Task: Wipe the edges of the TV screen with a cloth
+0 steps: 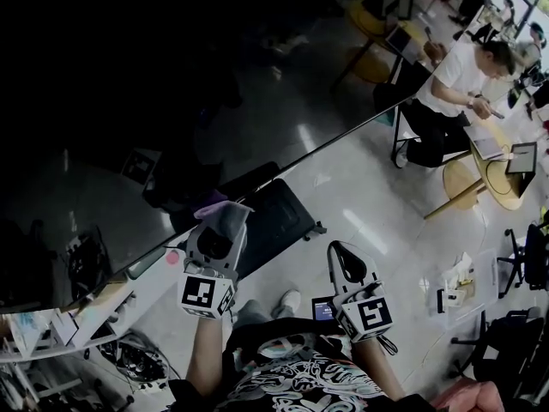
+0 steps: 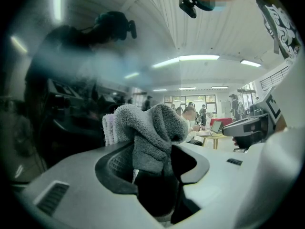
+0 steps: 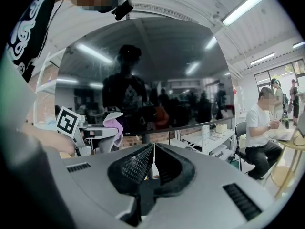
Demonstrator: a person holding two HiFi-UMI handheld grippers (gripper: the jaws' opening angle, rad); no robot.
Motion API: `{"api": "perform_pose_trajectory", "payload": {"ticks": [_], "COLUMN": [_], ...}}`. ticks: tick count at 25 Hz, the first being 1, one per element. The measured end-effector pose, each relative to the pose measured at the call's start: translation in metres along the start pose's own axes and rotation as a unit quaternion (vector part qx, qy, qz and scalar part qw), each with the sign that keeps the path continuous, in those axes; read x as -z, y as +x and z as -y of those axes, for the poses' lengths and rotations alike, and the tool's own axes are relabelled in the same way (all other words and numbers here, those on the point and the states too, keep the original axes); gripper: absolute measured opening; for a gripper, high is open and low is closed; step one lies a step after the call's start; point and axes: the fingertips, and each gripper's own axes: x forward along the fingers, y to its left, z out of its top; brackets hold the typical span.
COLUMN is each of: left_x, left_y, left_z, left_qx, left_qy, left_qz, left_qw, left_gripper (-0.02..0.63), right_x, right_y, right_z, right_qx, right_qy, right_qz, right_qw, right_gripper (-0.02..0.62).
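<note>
- Left gripper (image 1: 220, 220): its jaws are clamped on a bunched grey cloth (image 2: 148, 127), which sticks out past the tips.
- The cloth sits at the lower edge of the TV (image 1: 129, 101), left of the middle of that edge. Whether it presses on the glass cannot be told.
- Right gripper (image 3: 153, 160): jaws pressed together with nothing between them. It is held nearer the person and to the right of the left gripper, apart from the TV.
- The TV is a big dark panel filling the far left of the head view. Its lower edge runs slantwise from near left to far right.
- The screen mirrors ceiling lights and the standing person.
- A white shelf (image 1: 116, 303) with cables and small items stands under the TV at the near left.
- A black stand base (image 1: 279, 217) lies on the floor just right of the left gripper.
- Far right, a seated person (image 1: 455, 88) in a white top is beside a round wooden table (image 1: 499, 178).
</note>
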Motion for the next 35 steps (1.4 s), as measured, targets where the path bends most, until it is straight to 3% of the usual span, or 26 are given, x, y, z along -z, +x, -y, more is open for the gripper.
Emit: {"api": "perform_pose_trajectory", "payload": {"ticks": [4,12,18,29,35], "left_x": [-0.002,-0.001,-0.004,-0.003,-0.001], "left_y": [0.007,0.014,0.037,0.066,0.081], "left_z": [0.004,0.007,0.021,0.036,0.044], "left_qx": [0.002,0.020,0.031,0.052,0.060], "left_qy": [-0.007,-0.009,-0.008,-0.010,-0.017], "left_qz": [-0.005,-0.007,-0.011,-0.025,-0.029], "left_qw": [1.0000,0.9997,0.9994,0.9983,0.9976], "left_gripper": [0.198,0.198,0.198,0.198,0.198], "right_x": [-0.006,-0.007,-0.006,-0.016,-0.016], "right_y": [-0.002,-0.011,-0.018,-0.042,-0.063], "right_z": [0.012,0.011,0.034,0.071,0.110], "right_qx": [0.030,0.039,0.056,0.113,0.164], "right_qy": [0.018,0.009,0.014,0.027,0.035], "right_qz": [0.002,0.009,0.011,0.027,0.031], "right_qw": [0.999,0.999,0.998,0.993,0.985], "right_gripper": [0.031,0.031,0.031,0.031,0.031]}}
